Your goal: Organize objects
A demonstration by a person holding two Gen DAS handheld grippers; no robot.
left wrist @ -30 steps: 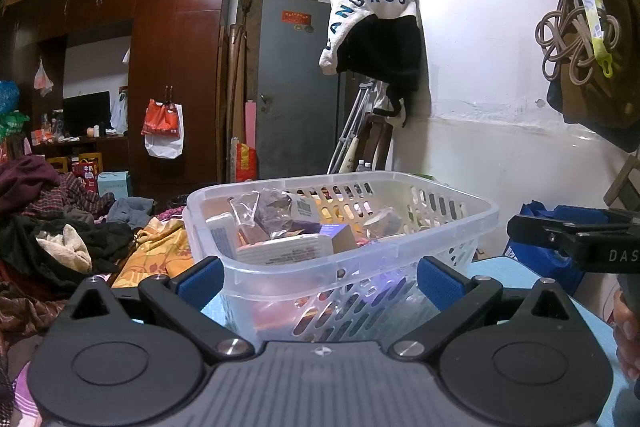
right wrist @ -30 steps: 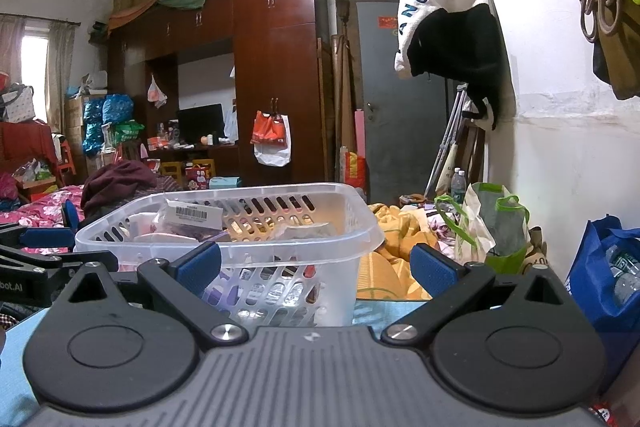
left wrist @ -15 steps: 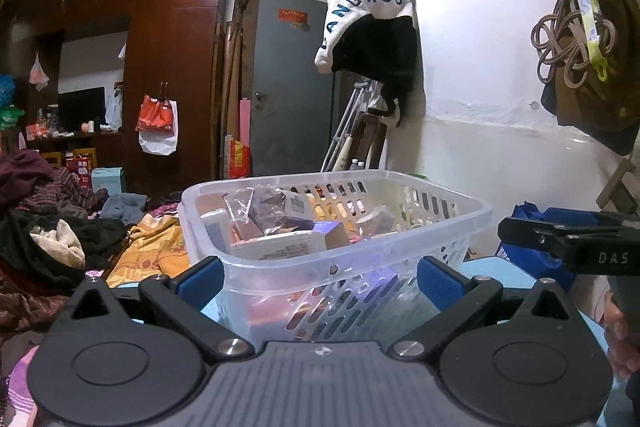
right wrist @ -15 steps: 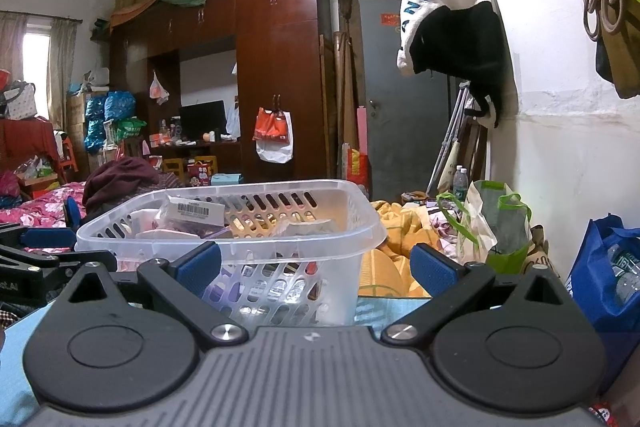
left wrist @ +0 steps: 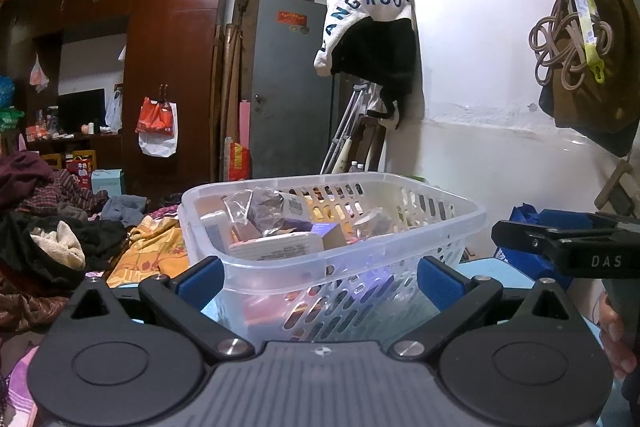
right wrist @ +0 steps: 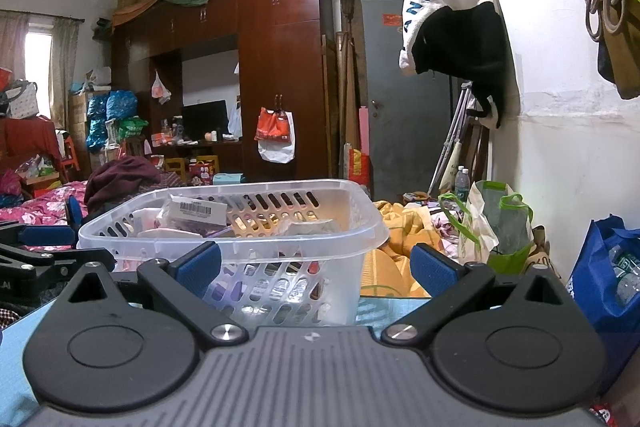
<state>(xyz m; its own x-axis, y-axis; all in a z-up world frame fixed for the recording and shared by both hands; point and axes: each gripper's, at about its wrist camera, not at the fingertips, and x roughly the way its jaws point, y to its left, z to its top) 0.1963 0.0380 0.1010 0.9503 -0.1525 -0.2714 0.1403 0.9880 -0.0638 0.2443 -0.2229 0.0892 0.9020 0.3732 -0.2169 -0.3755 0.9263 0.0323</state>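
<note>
Both my left gripper (left wrist: 318, 279) and right gripper (right wrist: 316, 267) hang spread and empty before the filled basket (left wrist: 360, 259); next I'd pick something out

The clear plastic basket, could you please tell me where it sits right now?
The clear plastic basket sits on the light blue tabletop, straight ahead of the open left claw in the left wrist view, and left of centre before the right claw.

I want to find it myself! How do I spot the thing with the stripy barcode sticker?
Look at the clear plastic basket on the blue table. At its far left corner, a crinkly clear packet sticks up. Only it wears a white barcode label.
</note>
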